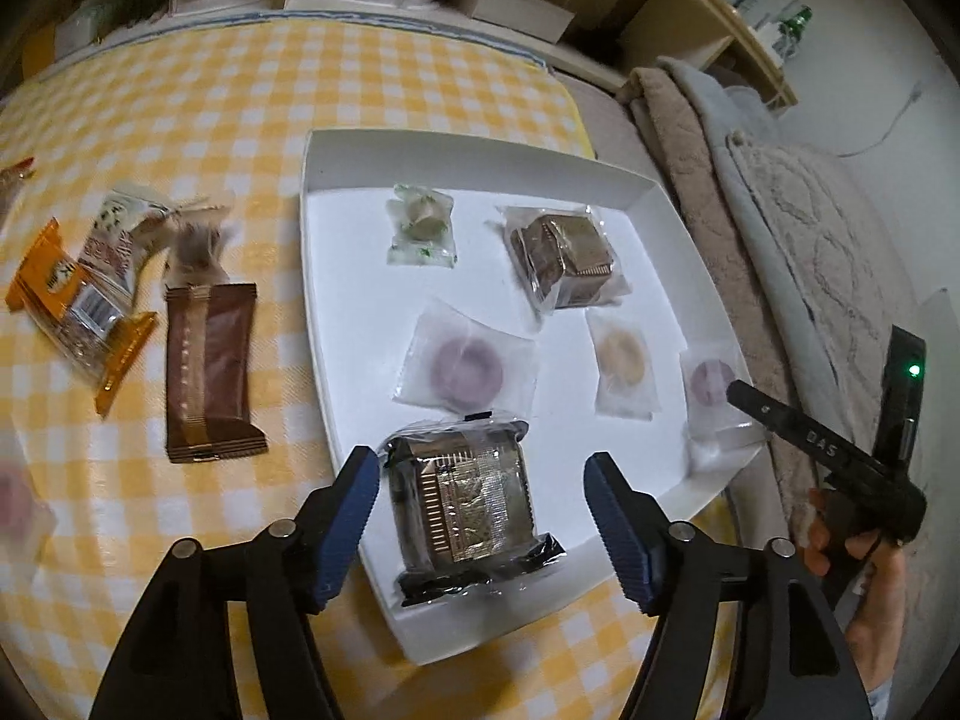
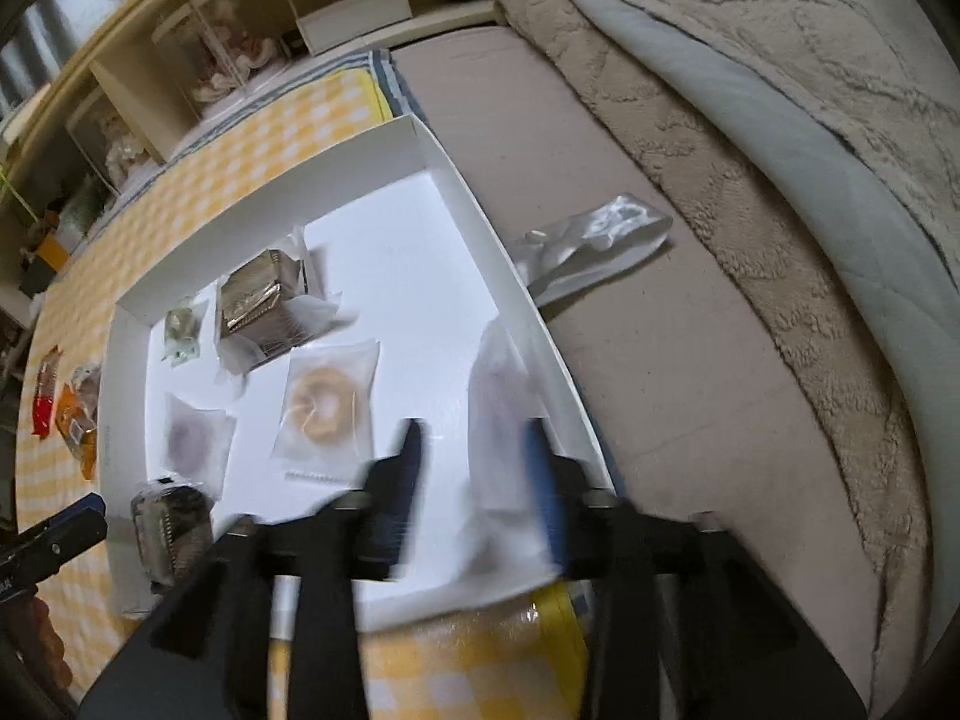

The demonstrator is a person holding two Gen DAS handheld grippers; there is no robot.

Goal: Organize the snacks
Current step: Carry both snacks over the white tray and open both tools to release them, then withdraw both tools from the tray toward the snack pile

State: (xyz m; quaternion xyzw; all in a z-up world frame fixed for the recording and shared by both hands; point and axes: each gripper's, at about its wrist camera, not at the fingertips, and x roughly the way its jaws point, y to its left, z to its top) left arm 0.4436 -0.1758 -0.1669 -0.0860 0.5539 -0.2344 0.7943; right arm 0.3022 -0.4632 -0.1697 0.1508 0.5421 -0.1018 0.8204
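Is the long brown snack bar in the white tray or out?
Out: the brown snack bar lies on the checkered cloth beside the white tray.

We see a matt white paper tray (image 1: pixel 336 276), glossy clear plastic wrappers (image 1: pixel 459 516), checked cloth (image 1: pixel 240 96) w/ woven look, fluffy blanket (image 2: pixel 780 192).

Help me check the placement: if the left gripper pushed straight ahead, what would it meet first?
Probably the foil-wrapped snack lying between the open fingers of the left gripper, at the white tray's near edge.

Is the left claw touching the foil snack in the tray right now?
Apart. The left wrist view shows the left claw open, with white tray visible between each finger and the foil snack.
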